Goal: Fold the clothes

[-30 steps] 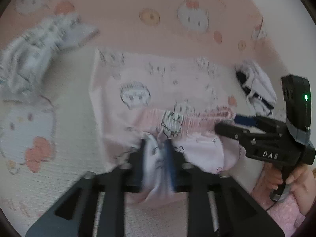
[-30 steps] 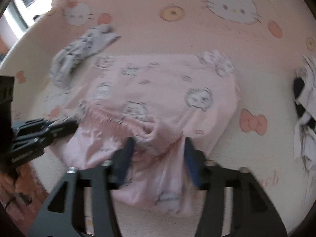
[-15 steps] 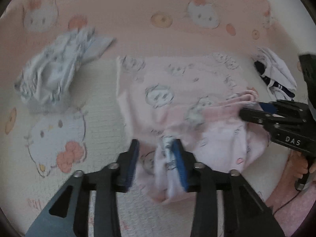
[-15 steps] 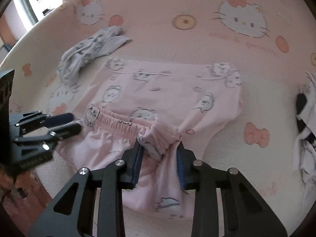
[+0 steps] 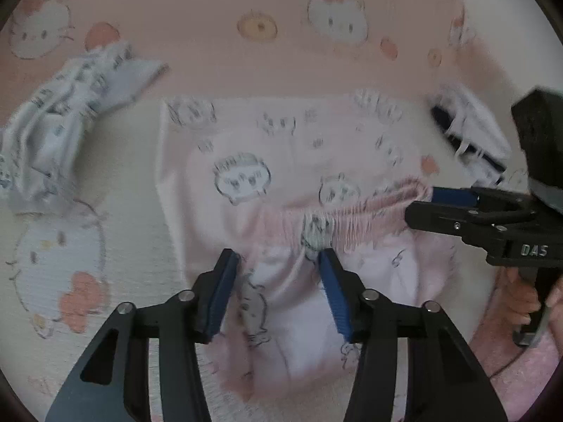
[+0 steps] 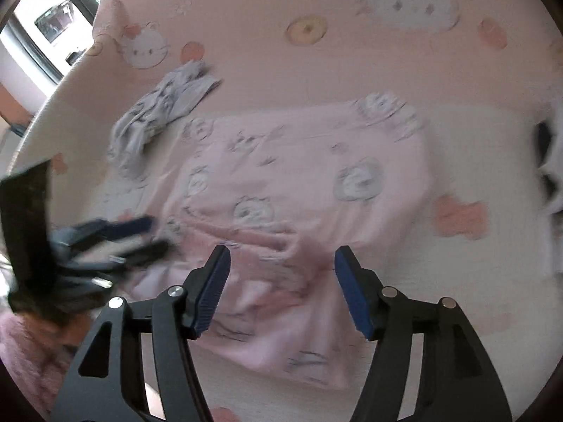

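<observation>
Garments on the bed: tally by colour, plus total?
Pink with a cat print: 1, the pink shorts, spread out in the middle.
Grey-white print: 1, the crumpled grey garment, at the far left.
White with dark trim: 1, the white garment, at the right, blurred.
Total: 3

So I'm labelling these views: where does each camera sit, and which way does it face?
Left wrist: on the left hand-held gripper, facing down at the pink shorts; shows the right hand-held gripper.
Right wrist: on the right one, jaws opening, over the shorts; shows the left one.
Shared: shorts, grey garment, cartoon bedsheet.
</observation>
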`<state>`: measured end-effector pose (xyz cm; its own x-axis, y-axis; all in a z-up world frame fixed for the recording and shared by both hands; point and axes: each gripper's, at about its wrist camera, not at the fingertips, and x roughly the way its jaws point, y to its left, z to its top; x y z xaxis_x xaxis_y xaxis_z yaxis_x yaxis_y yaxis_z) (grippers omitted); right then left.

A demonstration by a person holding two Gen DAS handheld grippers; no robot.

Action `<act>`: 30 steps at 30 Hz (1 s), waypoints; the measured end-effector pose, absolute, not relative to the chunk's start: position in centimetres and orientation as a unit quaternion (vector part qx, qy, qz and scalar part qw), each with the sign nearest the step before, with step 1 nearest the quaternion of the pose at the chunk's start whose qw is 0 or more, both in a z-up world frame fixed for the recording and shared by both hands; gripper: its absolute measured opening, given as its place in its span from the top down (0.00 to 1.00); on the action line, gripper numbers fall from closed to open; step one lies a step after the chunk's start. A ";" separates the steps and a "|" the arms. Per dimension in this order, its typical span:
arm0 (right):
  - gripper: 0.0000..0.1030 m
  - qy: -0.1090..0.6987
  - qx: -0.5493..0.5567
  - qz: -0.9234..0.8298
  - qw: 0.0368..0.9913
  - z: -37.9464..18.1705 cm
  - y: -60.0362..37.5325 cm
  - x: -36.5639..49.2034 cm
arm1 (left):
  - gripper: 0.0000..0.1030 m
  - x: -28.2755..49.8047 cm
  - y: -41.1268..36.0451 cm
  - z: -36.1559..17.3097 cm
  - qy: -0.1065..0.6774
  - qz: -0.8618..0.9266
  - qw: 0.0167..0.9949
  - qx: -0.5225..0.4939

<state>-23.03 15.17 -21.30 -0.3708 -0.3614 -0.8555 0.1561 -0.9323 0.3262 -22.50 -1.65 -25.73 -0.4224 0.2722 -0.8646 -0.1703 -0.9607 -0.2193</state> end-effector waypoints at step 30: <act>0.28 -0.025 0.540 -0.830 0.133 -22.5 14.4 -23.3 | 0.42 -21.4 -3.4 -23.2 -0.058 0.860 0.129 -0.490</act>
<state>-23.32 14.43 -22.52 -0.3807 -0.2478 -0.8909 0.1941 -0.9634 0.1851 -21.38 -3.45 -23.17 -0.4863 0.2786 -0.8282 -0.1649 -0.9601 -0.2261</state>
